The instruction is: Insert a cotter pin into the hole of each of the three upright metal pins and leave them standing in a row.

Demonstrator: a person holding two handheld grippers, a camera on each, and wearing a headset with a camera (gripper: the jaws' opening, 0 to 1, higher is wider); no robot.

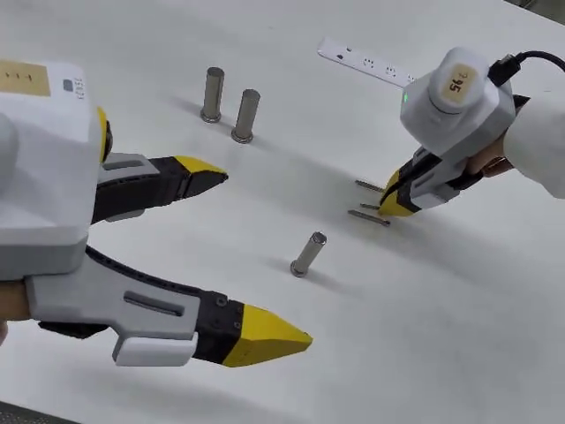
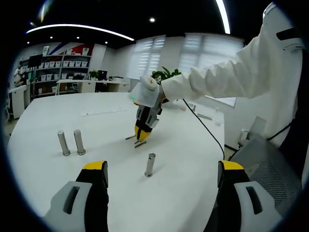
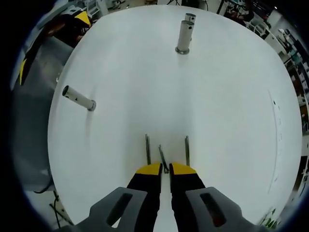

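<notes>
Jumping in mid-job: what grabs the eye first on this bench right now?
The right gripper sits tips-down on the table, jaws pinched around the middle cotter pin of three lying side by side. Beyond, three metal pins stand upright, two paired, one apart; the left gripper hovers open.

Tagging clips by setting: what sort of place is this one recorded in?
Probably an open-plan office or lab: a big white table, box-filled shelving against the far wall, and windows with blinds under strip lights.
</notes>
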